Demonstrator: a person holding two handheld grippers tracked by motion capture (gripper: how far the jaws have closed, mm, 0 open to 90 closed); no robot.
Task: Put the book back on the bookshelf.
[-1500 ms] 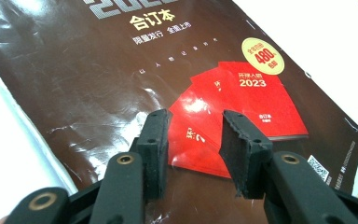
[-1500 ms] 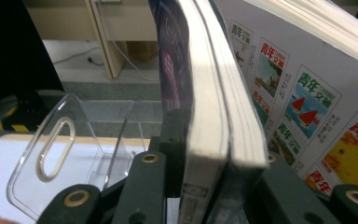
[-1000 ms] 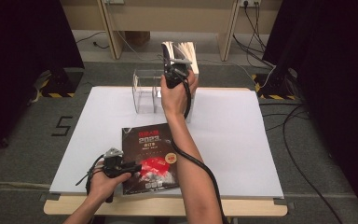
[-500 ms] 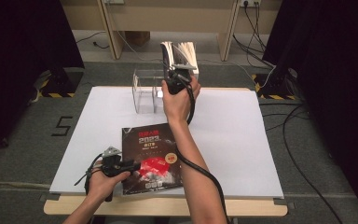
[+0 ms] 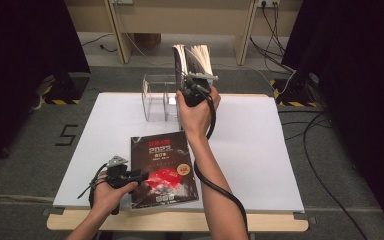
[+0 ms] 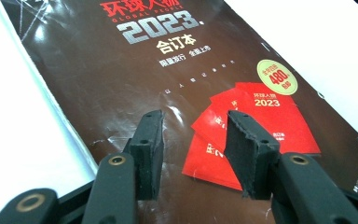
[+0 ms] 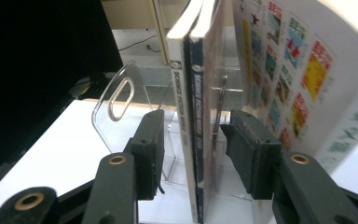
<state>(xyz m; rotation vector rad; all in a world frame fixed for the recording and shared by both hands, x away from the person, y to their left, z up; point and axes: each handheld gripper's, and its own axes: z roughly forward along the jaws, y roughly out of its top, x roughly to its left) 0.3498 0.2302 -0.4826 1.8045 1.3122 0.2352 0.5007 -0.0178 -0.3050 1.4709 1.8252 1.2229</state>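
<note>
Magazine (image 5: 164,170) lies flat on the worktop (image 5: 260,145), near the front edge, cover up: dark brown w/ "2023" and red cards printed on it. Left gripper (image 5: 141,175) sits at the magazine's left edge, low over the cover. In the left gripper view its jaws are spread, nothing between the pads, cover (image 6: 168,93) just beneath; they have just been opening.

Right gripper (image 5: 199,84) is up at the far side of the worktop, by a clear rack (image 5: 156,100) w/ upright dividers. Books (image 5: 192,60) stand on end in the rack, pages fanning out at the top. In the right gripper view, jaws are spread to either side of two thin book spines (image 7: 193,116); left pad is apart from them, right pad is close to the covers but contact can't be told. They too have just been opening. A third book (image 7: 303,79) w/ colourful small pictures on its cover leans out to the right of them. Clear divider (image 7: 116,105) w/ an oval slot stands to the left of the spines.
</note>
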